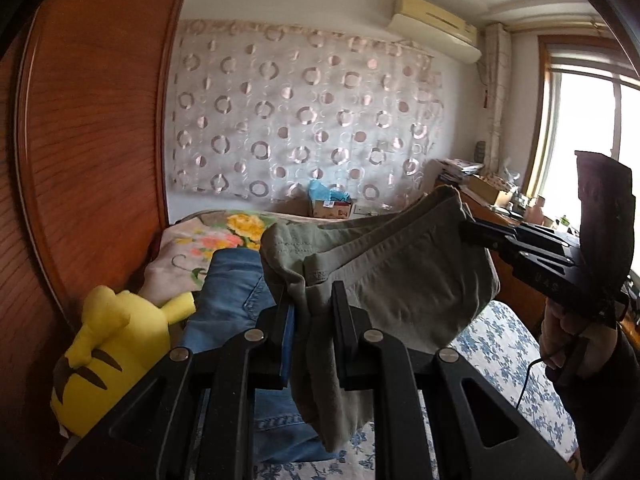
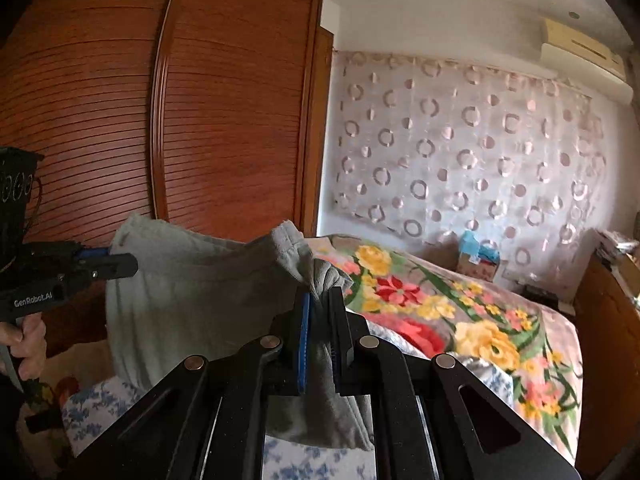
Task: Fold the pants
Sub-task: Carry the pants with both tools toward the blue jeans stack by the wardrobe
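Observation:
Grey-green pants [image 1: 400, 272] hang in the air over the bed, stretched between both grippers. At the bottom of the left wrist view, my left gripper [image 1: 312, 292] is shut on one bunched end of the cloth, and a fold droops below its fingers. My right gripper [image 1: 467, 227] comes in from the right, held by a hand, and pinches the far end. In the right wrist view the pants [image 2: 192, 292] spread to the left. There my right gripper [image 2: 320, 295] is shut on a corner, and the left gripper [image 2: 134, 265] grips the other corner.
Blue jeans [image 1: 228, 304] and a yellow plush toy [image 1: 116, 344] lie on the bed by the wooden wardrobe [image 2: 232, 120]. A floral blanket [image 2: 460, 320] covers the far part, over a blue-flowered sheet [image 1: 500, 352]. A cluttered desk [image 1: 480, 200] stands by the window.

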A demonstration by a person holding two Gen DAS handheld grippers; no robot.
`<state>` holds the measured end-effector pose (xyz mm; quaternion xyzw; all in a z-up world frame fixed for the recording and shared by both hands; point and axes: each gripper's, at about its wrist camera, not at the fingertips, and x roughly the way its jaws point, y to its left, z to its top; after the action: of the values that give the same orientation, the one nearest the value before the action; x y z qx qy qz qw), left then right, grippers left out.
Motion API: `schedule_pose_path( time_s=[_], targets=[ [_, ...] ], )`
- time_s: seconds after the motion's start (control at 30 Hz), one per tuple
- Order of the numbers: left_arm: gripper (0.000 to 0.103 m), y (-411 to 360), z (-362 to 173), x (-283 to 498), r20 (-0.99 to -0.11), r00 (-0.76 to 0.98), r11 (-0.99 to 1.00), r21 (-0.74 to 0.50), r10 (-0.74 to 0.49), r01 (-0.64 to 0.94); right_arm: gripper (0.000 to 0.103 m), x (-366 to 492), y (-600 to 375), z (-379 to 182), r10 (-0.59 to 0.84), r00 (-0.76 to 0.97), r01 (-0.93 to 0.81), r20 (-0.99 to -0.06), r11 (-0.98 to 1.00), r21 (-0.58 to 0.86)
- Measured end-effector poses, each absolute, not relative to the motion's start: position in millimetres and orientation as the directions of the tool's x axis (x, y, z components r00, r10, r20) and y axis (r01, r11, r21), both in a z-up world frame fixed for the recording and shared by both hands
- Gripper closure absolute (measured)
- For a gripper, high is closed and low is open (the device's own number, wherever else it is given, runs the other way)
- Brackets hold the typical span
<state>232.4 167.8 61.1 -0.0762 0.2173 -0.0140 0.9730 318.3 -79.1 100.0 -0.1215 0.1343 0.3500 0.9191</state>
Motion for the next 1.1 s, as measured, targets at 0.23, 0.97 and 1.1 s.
schedule_pose_path(
  time_s=[0.23, 0.97, 1.1],
  targets=[
    [0.086, 179.3, 42.7, 236.7, -0.434, 0.900, 0.982, -0.184, -0.042, -0.043, 0.094, 337.0, -64.6, 92.0, 0.618, 0.712, -0.691, -0.333, 0.703, -0.171],
    [0.086, 190.7, 7.1, 225.6, -0.459, 0.888, 0.953, -0.251, 0.035, -0.167, 0.094, 395.0, -25.3, 81.2, 0.685, 0.625, -0.777, -0.375, 0.593, -0.211],
    [0.086, 192.1, -0.4, 220.9, -0.464, 0.885, 0.946, -0.274, 0.026, -0.171, 0.094, 400.7, -20.2, 81.8, 0.702, 0.599, -0.797, -0.385, 0.566, -0.210]
  ],
)
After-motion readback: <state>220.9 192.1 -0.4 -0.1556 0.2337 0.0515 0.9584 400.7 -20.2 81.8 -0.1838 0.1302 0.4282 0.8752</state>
